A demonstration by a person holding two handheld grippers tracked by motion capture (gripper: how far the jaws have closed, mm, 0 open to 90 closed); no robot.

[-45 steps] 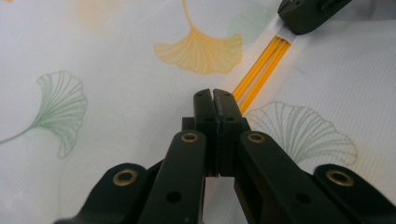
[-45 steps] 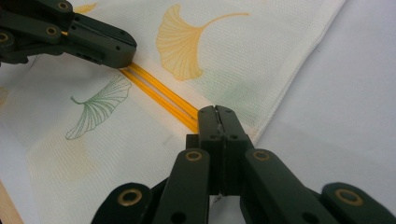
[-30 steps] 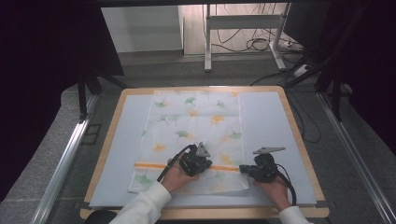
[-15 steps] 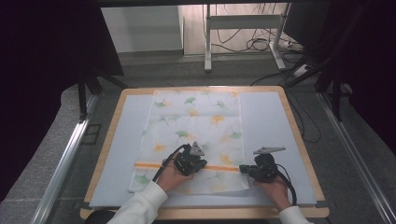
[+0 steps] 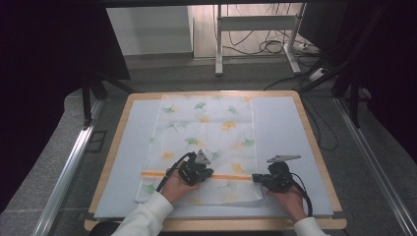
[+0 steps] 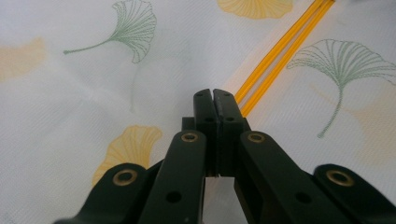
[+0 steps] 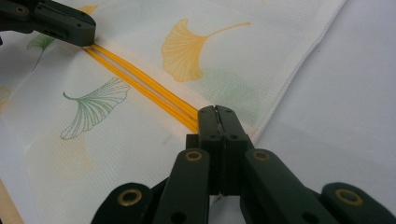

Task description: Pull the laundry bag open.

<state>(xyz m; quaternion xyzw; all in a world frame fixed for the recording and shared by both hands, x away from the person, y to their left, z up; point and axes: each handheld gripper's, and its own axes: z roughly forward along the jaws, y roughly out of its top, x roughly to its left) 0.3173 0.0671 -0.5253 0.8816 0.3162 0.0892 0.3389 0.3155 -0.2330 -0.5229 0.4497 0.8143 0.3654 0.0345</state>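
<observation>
Both claws, left gripper (image 6: 213, 93) and right gripper (image 7: 217, 112), closed empty on cloth (image 5: 206, 132) by orange stripe (image 5: 226, 176), near edge; folding stage; next needs opening to pinch edge.

Wooden-edged table (image 5: 109, 162) w/ pale blue mat (image 5: 280, 128) is sitting on grey floor (image 5: 378, 191). Cables (image 5: 265, 46) are lying beyond it, around white stand legs (image 5: 219, 44).

Both claws — left claw (image 5: 205, 173), right claw (image 5: 259, 179) — rest on cloth (image 5: 206, 132).
</observation>
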